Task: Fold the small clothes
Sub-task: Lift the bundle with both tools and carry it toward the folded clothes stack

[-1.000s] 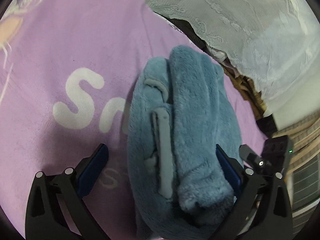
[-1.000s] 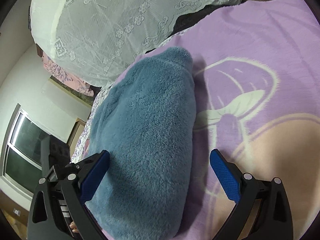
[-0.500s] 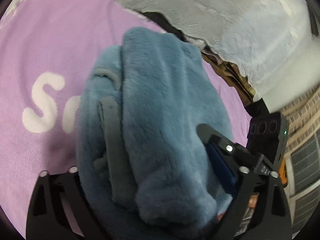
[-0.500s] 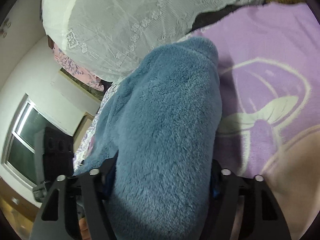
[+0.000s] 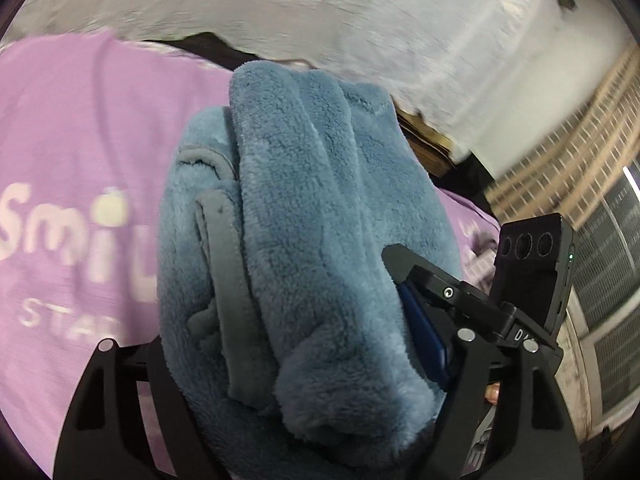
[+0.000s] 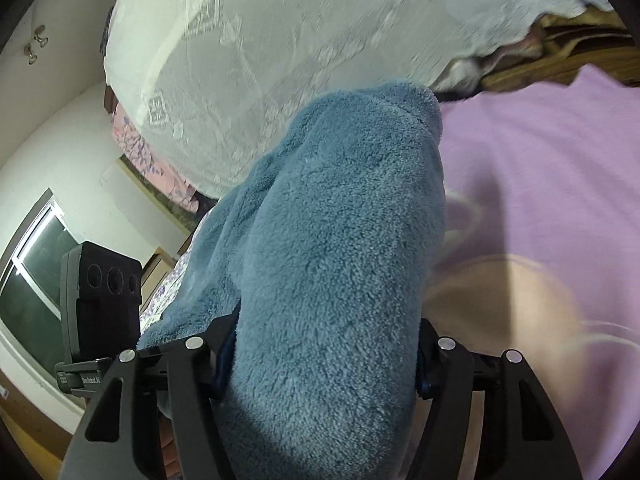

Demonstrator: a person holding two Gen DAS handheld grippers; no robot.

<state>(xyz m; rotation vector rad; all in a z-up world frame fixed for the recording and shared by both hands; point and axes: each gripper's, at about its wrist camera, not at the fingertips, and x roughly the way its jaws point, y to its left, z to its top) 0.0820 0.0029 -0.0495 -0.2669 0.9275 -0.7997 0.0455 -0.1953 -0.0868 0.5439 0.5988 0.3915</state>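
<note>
A folded blue fleece garment (image 5: 312, 240) with a grey trim strip fills the left wrist view, held above the purple blanket (image 5: 80, 120). My left gripper (image 5: 296, 360) is shut on one end of the bundle; its blue right pad (image 5: 424, 340) presses into the fleece. In the right wrist view the same fleece garment (image 6: 340, 260) fills the middle. My right gripper (image 6: 320, 356) is shut on its other end, with the fingers pressed into both sides. The other gripper's body shows in each view, at the right (image 5: 532, 264) and at the left (image 6: 104, 300).
The purple blanket (image 6: 540, 160) with white lettering and a pale figure covers the bed. A white lace cover (image 6: 300, 40) lies behind the garment. A window (image 6: 32, 264) is at the left, a brick wall (image 5: 580, 140) at the right.
Both grippers have closed from wide open onto the ends of the blue fleece bundle and raised it off the blanket; the views have tilted up toward the lace cover.
</note>
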